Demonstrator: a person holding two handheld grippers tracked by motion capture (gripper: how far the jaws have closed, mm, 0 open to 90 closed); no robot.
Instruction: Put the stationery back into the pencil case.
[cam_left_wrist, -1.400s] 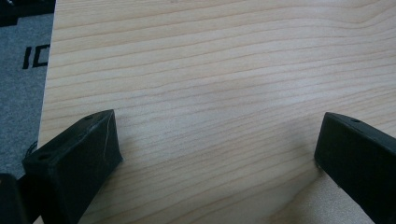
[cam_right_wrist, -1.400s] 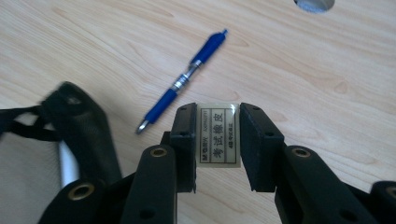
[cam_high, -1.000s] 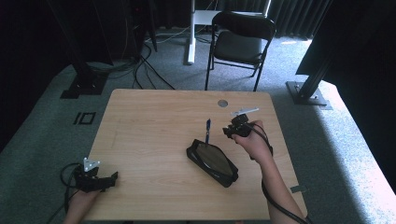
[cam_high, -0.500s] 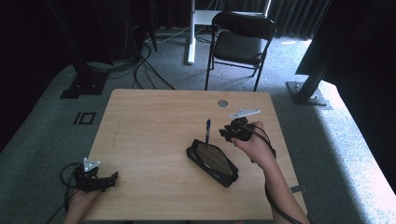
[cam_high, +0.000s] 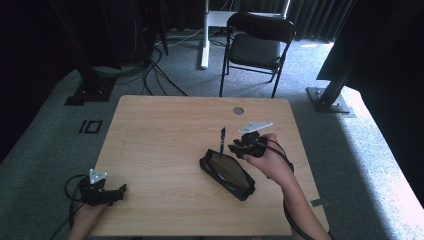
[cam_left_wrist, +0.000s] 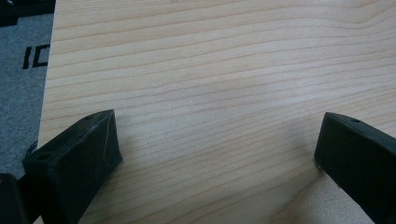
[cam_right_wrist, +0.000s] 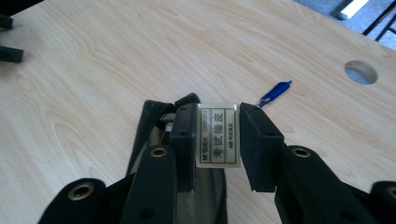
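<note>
My right gripper (cam_high: 240, 148) hovers over the far end of an open black pencil case (cam_high: 227, 173) in the middle of the table. Its jaws are shut on a small white eraser (cam_right_wrist: 219, 135) with a printed label, held just above the case's open mouth (cam_right_wrist: 154, 121). A blue pen (cam_high: 222, 139) lies on the wood beside the case's far end, past the gripper's right jaw (cam_right_wrist: 274, 92). My left gripper (cam_high: 117, 192) rests at the table's near left corner, open, with bare wood between its fingers (cam_left_wrist: 219, 140).
The wooden table (cam_high: 165, 130) has a round cable hole (cam_high: 238, 110) near its far edge. A black folding chair (cam_high: 257, 47) stands beyond the table, and cables and stand feet lie on the grey carpet around it.
My right gripper has drifted a little to the left and nearer, rising slightly over the pencil case with the eraser in it. The left gripper has stayed put.
</note>
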